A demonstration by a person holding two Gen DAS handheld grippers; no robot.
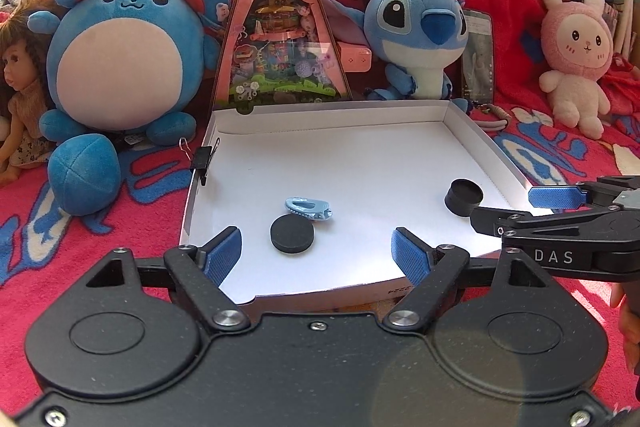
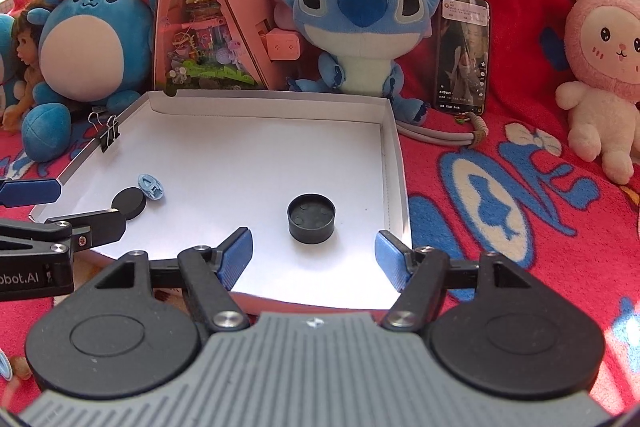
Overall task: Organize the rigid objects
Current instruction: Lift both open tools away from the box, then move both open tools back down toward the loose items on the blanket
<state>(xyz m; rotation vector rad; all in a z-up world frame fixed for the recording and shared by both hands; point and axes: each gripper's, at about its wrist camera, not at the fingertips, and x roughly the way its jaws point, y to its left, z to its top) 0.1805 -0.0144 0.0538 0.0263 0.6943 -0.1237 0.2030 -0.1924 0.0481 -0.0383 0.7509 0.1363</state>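
A: Step in hand? Approach, judged. Both grippers are held at the near edge of the white box lid (image 1: 460,115), nothing grasped yet.

B: Fingers state?

A: Left gripper (image 1: 316,253) is spread wide, nothing held; black disc (image 1: 292,233) is seen just ahead between the fingers. Right gripper (image 2: 314,255) is likewise spread wide and empty, with the black cap (image 2: 312,219) lined up ahead of it.

B: Task things located?

A: All inside the lid, on its floor. Disc is set near-left, touching or just beside the pale blue clip (image 1: 309,209). Cap is well apart, toward the right wall. A black binder clip (image 2: 109,135) is clamped on the left wall.

B: Materials, shapes?

A: Disc: flat, round, matte, foam-like by look. Cap: short cylinder, hollow, open side up, small raised dots inside, hard plastic probably. Blue clip: small, oval, glossy plastic, toothed edge. Lid: thin white card, shallow walls. Red fleece blanket (image 2: 520,247) lies underneath, soft.

B: Next move?

A: A forward, lowered reach is called for, then closing across the diameter. The disc is low, so fingers must be dropped close to the card.
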